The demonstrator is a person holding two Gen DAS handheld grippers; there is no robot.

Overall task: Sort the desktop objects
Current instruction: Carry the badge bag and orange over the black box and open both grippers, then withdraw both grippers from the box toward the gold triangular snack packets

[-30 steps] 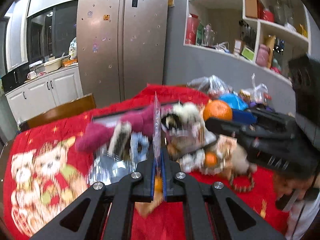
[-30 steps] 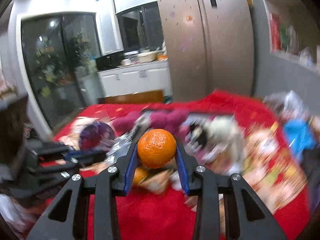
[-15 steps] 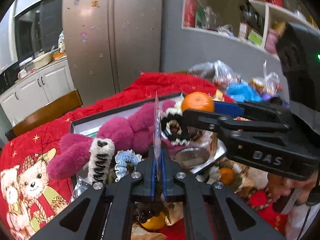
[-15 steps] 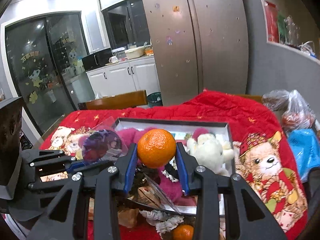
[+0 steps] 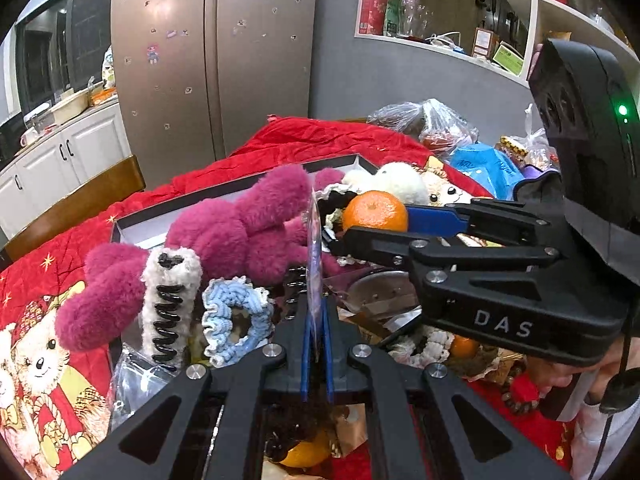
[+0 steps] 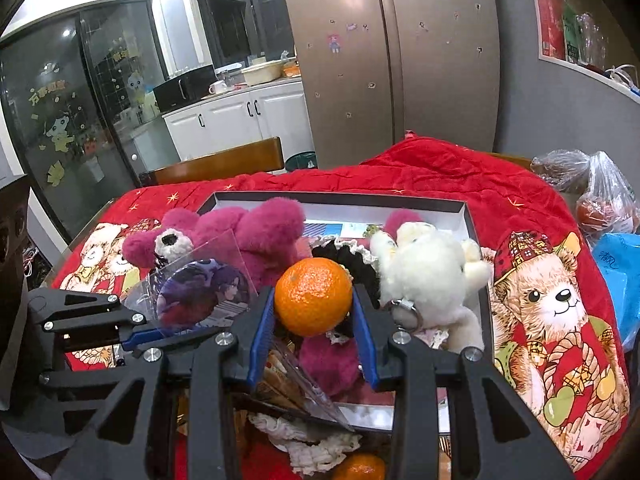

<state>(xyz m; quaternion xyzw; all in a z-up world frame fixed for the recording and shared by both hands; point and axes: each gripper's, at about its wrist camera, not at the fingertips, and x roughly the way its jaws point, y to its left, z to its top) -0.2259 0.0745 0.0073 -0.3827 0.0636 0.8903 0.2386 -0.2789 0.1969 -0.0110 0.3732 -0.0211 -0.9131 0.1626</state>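
My right gripper (image 6: 314, 320) is shut on an orange mandarin (image 6: 313, 297) and holds it above the shallow box (image 6: 464, 210); the mandarin also shows in the left wrist view (image 5: 374, 211). My left gripper (image 5: 316, 332) is shut on a clear sleeve with a round purple badge (image 6: 206, 294), seen edge-on in its own view (image 5: 314, 248). The box holds a pink plush bear (image 5: 240, 228), a white plush (image 6: 428, 272), a blue scrunchie (image 5: 236, 320) and a white spring clip (image 5: 168, 300).
A red bear-print cloth (image 6: 552, 292) covers the table. Plastic bags (image 5: 432, 124) and a blue bag (image 5: 486, 166) lie at the right. Two more mandarins lie at the near edge, one in each view (image 6: 358, 468) (image 5: 464, 346). A wooden chair (image 6: 224, 160) stands behind.
Both grippers have moved forward over the box with their loads. The right gripper's mandarin has swung in front of the left gripper, above the plush toys.
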